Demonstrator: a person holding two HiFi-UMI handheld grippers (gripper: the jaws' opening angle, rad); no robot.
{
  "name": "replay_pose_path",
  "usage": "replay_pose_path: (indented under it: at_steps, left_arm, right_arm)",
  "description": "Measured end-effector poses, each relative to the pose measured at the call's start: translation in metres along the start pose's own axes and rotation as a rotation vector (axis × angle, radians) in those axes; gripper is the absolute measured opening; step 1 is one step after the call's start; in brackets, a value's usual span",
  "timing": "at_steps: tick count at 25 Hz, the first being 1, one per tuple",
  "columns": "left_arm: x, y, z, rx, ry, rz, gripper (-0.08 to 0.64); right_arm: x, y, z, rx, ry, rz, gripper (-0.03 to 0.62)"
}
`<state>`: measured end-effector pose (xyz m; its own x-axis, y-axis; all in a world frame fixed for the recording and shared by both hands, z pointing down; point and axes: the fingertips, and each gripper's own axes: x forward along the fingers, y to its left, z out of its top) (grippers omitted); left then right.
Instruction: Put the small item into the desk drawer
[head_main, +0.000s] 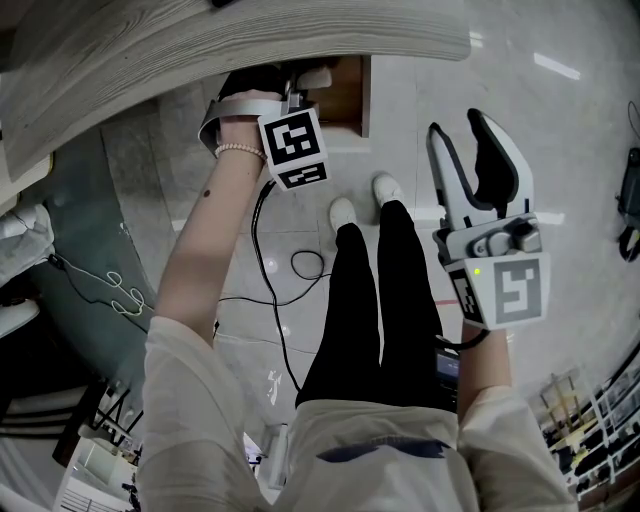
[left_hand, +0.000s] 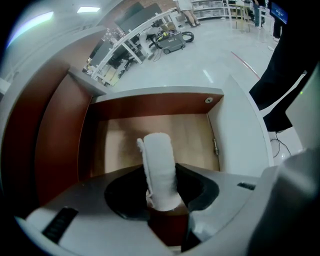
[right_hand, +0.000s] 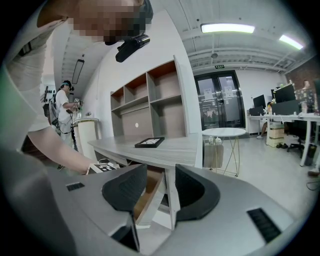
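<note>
A small white roll (left_hand: 159, 167) of fuzzy material stands up between the jaws of my left gripper (left_hand: 161, 194), which is shut on it. Right beneath it lies the open desk drawer (left_hand: 192, 132), with a bare light wooden bottom and red-brown walls. In the head view the left gripper (head_main: 297, 82) reaches under the grey desk top (head_main: 200, 45) at the drawer (head_main: 350, 95); the roll is hidden there. My right gripper (head_main: 457, 125) hangs open in the air over the floor, away from the drawer, with nothing between its fingers.
A black cable (head_main: 280, 290) trails over the pale floor by the person's legs (head_main: 375, 300). In the right gripper view a black tray (right_hand: 149, 142) lies on the desk top (right_hand: 170, 147), and a round white table (right_hand: 223, 132) stands beyond.
</note>
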<state>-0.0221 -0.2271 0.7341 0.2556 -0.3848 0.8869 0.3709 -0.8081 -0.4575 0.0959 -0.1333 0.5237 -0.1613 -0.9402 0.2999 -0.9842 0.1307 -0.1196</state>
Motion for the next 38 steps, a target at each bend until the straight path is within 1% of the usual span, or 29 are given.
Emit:
replay_pose_path:
  at_steps: [8, 12, 17, 19, 30, 34, 38]
  left_arm:
    - [-0.002, 0.001, 0.000, -0.011, -0.004, -0.023, 0.146]
    - [-0.001, -0.005, 0.000, -0.011, 0.000, -0.080, 0.193]
    - [-0.001, -0.018, -0.003, 0.008, 0.001, -0.126, 0.207]
    - [-0.001, -0.022, -0.004, 0.017, 0.002, -0.140, 0.225]
    - [-0.009, -0.035, 0.000, 0.044, -0.034, -0.189, 0.236]
    - [-0.015, -0.036, 0.002, 0.017, -0.058, -0.215, 0.241]
    - [-0.017, -0.044, 0.003, -0.016, -0.060, -0.275, 0.242]
  right_arm:
    - [-0.005, -0.004, -0.007, -0.011, 0.026, -0.014, 0.170]
    - [-0.006, -0.005, -0.010, -0.011, 0.028, -0.016, 0.170]
    - [-0.005, -0.004, -0.010, -0.009, 0.029, -0.015, 0.170]
    - [-0.005, -0.004, -0.010, -0.009, 0.029, -0.015, 0.170]
    - [-0.004, -0.001, -0.019, -0.007, 0.041, -0.019, 0.170]
    - [-0.004, 0.002, -0.020, -0.006, 0.040, -0.018, 0.170]
    - [-0.006, 0.003, -0.023, -0.003, 0.045, -0.019, 0.170]
